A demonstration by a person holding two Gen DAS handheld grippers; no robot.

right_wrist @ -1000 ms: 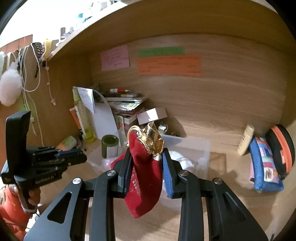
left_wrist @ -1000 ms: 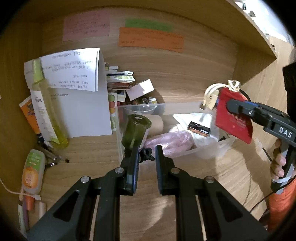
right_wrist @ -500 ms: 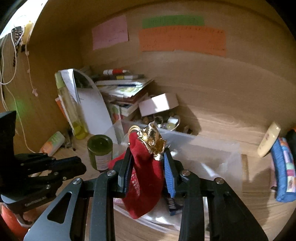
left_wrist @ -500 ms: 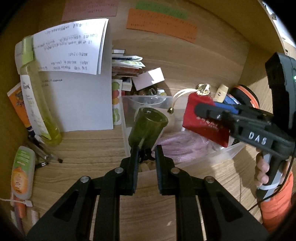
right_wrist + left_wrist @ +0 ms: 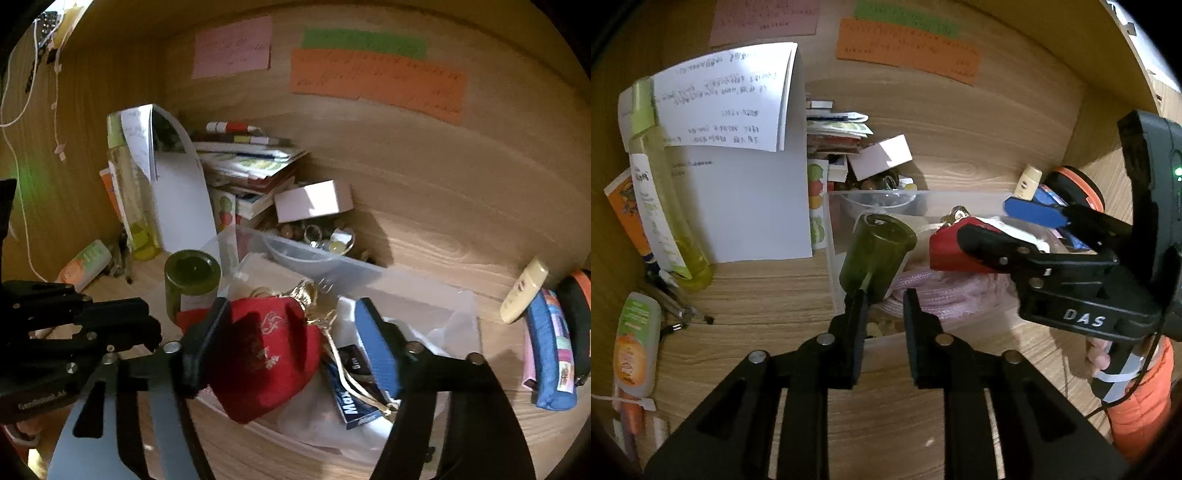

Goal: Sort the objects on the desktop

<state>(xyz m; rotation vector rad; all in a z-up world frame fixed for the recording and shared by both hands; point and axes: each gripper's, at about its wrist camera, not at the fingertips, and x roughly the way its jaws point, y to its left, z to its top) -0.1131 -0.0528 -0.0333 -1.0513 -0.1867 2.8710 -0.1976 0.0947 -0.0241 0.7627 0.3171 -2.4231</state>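
Observation:
A clear plastic bin [image 5: 424,291] stands on the wooden desk and holds a pink cord, a white bag and a small box. My right gripper [image 5: 295,325] has its jaws spread wide over the bin; the red drawstring pouch [image 5: 269,354] with gold cord rests against the left finger, loose, over the bin. The pouch [image 5: 960,247] and right gripper [image 5: 1015,229] also show in the left wrist view. My left gripper [image 5: 884,299] holds a dark green jar [image 5: 875,254] by its lower edge at the bin's left wall; the jar [image 5: 192,284] stands tilted there.
A white paper sheet [image 5: 746,166], a yellow bottle [image 5: 661,206] and a tube [image 5: 635,343] stand left. Stacked books and a small white box [image 5: 882,155] lie behind the bin. A pencil case [image 5: 550,350] and cream tube [image 5: 524,291] lie right.
My right gripper moved down over the bin and opened, letting the red pouch loose. My left gripper moved closer to the bin with the green jar.

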